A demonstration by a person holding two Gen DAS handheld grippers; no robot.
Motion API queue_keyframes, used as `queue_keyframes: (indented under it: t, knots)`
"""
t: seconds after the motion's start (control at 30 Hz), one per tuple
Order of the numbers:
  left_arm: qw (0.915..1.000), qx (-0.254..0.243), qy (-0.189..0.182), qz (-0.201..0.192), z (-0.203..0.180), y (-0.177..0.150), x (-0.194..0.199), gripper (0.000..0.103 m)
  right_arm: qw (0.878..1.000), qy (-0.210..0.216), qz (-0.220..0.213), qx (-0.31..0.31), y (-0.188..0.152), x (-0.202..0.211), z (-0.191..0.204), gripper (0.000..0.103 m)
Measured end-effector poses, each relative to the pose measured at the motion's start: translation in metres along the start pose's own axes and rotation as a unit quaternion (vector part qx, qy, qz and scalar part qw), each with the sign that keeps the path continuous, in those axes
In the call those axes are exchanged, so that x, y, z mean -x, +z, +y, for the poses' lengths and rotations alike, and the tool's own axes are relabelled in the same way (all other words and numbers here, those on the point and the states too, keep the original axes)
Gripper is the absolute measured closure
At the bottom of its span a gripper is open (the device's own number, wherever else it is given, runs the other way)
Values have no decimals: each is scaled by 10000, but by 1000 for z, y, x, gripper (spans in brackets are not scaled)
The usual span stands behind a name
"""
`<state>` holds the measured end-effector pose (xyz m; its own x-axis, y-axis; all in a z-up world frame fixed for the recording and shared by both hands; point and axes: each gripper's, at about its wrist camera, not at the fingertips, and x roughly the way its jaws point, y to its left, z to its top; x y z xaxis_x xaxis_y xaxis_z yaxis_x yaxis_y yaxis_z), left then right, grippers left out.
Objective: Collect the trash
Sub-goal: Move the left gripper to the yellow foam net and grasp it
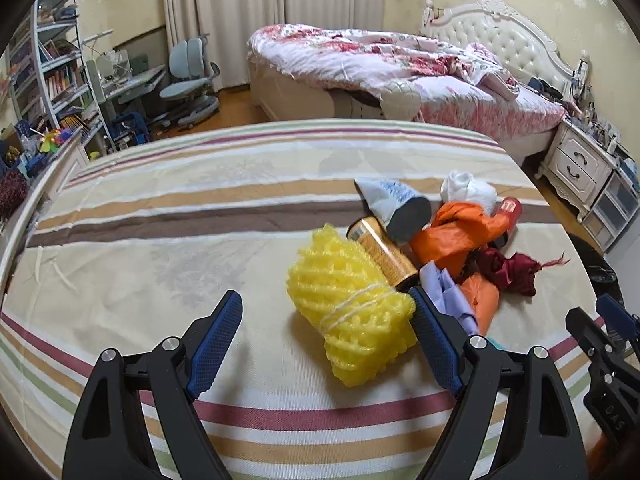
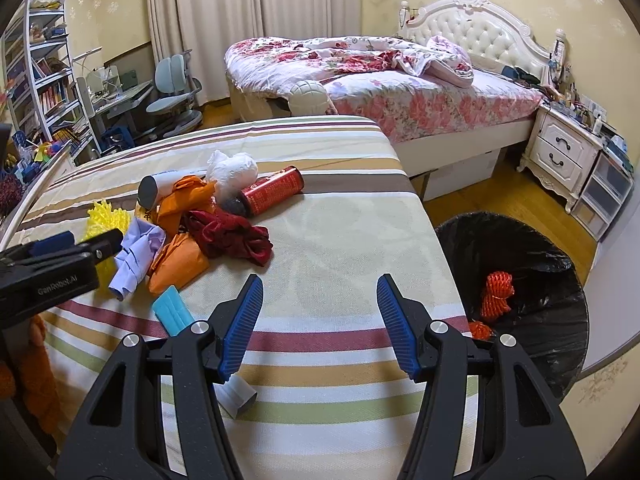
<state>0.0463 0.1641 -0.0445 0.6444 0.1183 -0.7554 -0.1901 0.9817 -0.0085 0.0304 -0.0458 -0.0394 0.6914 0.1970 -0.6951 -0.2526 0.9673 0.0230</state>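
A heap of trash lies on the striped table cloth [image 1: 160, 240]: a yellow foam net [image 1: 352, 312], a gold can [image 1: 384, 252], an orange bag [image 1: 460, 232], a red can [image 2: 272, 194], dark red cloth [image 2: 232, 236] and lavender paper [image 2: 136, 252]. My left gripper [image 1: 326, 312] is open, low over the cloth, with the yellow net between its fingers and close to the right one, neither pad pressing it. My right gripper [image 2: 320, 284] stands open over bare cloth, right of the heap. A teal strip [image 2: 172, 312] and a small grey-white cylinder [image 2: 238, 394] lie by its left finger.
A black-lined bin [image 2: 520, 240] stands on the floor off the table's right edge, with an orange net [image 2: 496, 292] inside. Beyond the table are a floral bed [image 2: 380, 80], a white nightstand [image 2: 560, 152], and a desk with a chair [image 2: 172, 92].
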Motion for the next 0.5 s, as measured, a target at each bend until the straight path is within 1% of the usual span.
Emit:
queue_keyframes:
  t: [0.1, 0.27, 0.5]
  knots:
    - [10000, 5, -60, -41, 9, -7, 7, 22, 10000, 19, 24, 11, -2, 0, 2, 45]
    - [10000, -71, 6, -59, 21, -16, 20, 22, 10000, 58, 31, 23, -5, 3, 5, 45]
    - [10000, 46, 55, -40, 35, -22, 29, 22, 10000, 69, 28, 35, -8, 5, 7, 44]
